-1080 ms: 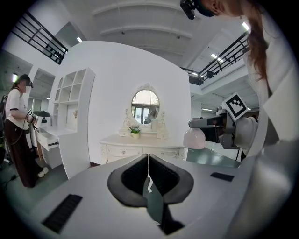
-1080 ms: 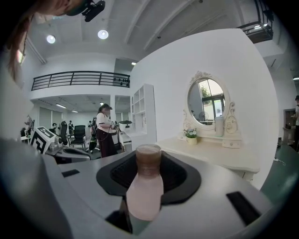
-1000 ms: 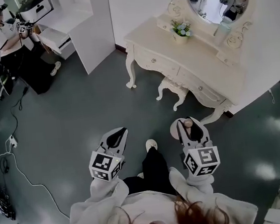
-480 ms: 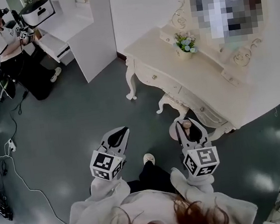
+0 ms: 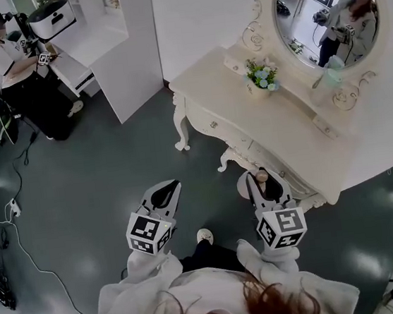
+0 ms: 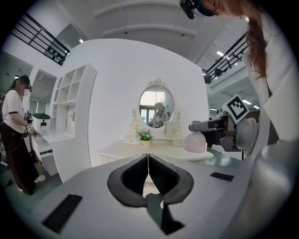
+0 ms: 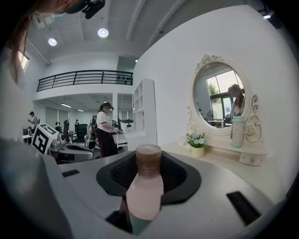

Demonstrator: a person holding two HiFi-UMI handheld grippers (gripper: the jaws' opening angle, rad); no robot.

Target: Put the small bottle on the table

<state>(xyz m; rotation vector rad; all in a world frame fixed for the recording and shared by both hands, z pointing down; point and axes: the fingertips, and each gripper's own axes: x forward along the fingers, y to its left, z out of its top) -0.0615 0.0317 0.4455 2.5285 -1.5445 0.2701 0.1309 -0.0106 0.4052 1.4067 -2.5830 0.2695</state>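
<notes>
Small bottle point(image 7: 145, 189) sits clamped in the right gripper point(image 5: 262, 179), held level beside the closed left gripper point(image 5: 170, 187).

No words or numbers are legible; the left cube point(image 5: 149, 231) and right cube point(image 5: 282, 227) carry only black-and-white square markers.

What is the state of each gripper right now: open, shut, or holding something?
Left gripper: shut, nothing between its jaws.
Right gripper: shut on the small bottle.
</notes>
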